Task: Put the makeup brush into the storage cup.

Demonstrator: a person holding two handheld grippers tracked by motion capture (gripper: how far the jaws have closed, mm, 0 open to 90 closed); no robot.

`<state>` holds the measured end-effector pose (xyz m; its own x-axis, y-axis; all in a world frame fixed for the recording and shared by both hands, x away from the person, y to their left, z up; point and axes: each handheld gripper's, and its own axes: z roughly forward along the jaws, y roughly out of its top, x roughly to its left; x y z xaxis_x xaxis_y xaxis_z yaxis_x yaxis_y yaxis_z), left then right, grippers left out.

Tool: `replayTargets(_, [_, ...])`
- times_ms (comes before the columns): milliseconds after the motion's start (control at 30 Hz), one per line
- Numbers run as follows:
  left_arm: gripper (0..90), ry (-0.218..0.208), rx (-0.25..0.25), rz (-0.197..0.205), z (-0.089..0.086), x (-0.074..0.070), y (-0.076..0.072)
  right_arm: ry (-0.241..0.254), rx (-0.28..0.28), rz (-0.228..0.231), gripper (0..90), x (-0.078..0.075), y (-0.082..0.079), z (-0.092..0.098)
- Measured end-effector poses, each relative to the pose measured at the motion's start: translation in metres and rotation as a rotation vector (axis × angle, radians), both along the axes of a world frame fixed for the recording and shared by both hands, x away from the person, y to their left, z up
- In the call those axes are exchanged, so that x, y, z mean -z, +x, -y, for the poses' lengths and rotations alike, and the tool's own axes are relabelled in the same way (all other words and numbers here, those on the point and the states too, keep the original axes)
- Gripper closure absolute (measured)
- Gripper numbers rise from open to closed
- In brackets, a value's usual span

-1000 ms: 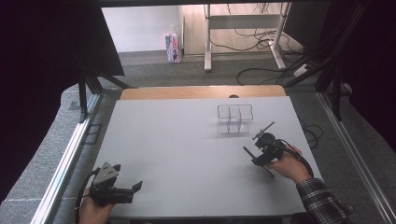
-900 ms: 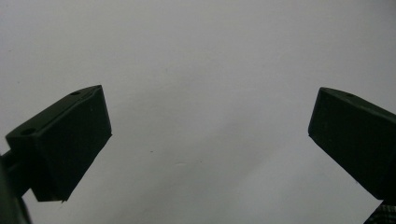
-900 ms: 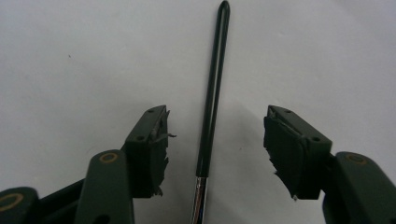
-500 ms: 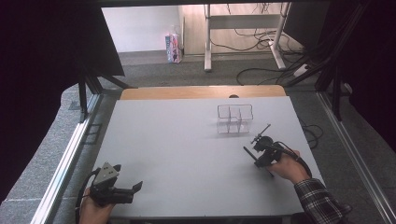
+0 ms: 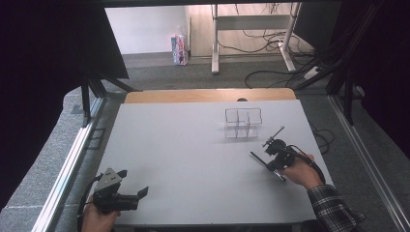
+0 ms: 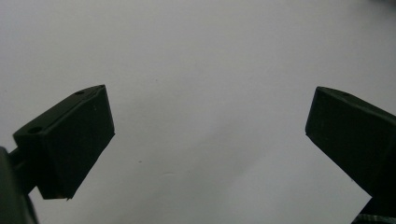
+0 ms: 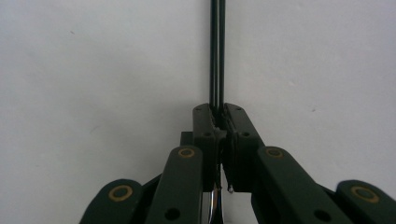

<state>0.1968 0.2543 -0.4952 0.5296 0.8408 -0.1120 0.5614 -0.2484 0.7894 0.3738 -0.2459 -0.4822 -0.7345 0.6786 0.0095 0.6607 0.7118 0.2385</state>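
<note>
My right gripper (image 7: 218, 109) is shut on a thin black rod (image 7: 217, 46) that runs straight ahead over the white table; a shiny metal part shows low between the jaws. Its jaws have just been closing, with the rod between them. In the high view this gripper (image 5: 270, 147) sits at the table's right, held by a hand in a plaid sleeve, just in front of a clear divided holder (image 5: 243, 122). My left gripper (image 5: 133, 182) rests at the near left corner with its jaws wide apart. Nothing lies between them in the left gripper view (image 6: 210, 126).
The white tabletop (image 5: 193, 145) ends in a wooden strip (image 5: 208, 95) at the far side. Metal rails run along both sides. Beyond the table are a carton (image 5: 179, 49) on the floor, desk legs and loose cables.
The right gripper's jaws, spread apart a second ago, have come together. Both hands have stayed where they were.
</note>
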Motion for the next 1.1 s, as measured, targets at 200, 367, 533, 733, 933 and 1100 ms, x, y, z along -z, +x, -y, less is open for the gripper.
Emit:
replayTargets(200, [2.1, 0.007, 0.005, 0.01, -0.001, -0.001, 0.0, 0.037, -0.021, 0.025, 83.9, -0.008, -0.006, -0.001])
replayTargets(367, [3.1, 0.022, 0.005, 0.001, -0.001, 0.0, 0.001, 0.079, -0.04, 0.065, 83.9, -0.008, -0.014, -0.004])
replayTargets(533, [2.5, 0.024, 0.027, -0.01, 0.001, -0.001, 0.001, 0.115, -0.046, 0.12, 83.8, -0.013, -0.022, -0.006])
replayTargets(733, [0.8, 0.067, 0.027, -0.044, 0.007, 0.002, 0.003, 0.204, -0.047, 0.137, 83.9, -0.02, -0.027, -0.002])
replayTargets(933, [0.0, 0.078, 0.009, -0.052, 0.01, 0.002, 0.004, 0.243, -0.067, 0.135, 83.8, -0.023, -0.033, -0.001])
replayTargets(1100, [0.0, 0.063, 0.017, -0.045, 0.012, -0.001, 0.005, 0.248, -0.102, 0.138, 83.8, -0.023, -0.037, -0.004])
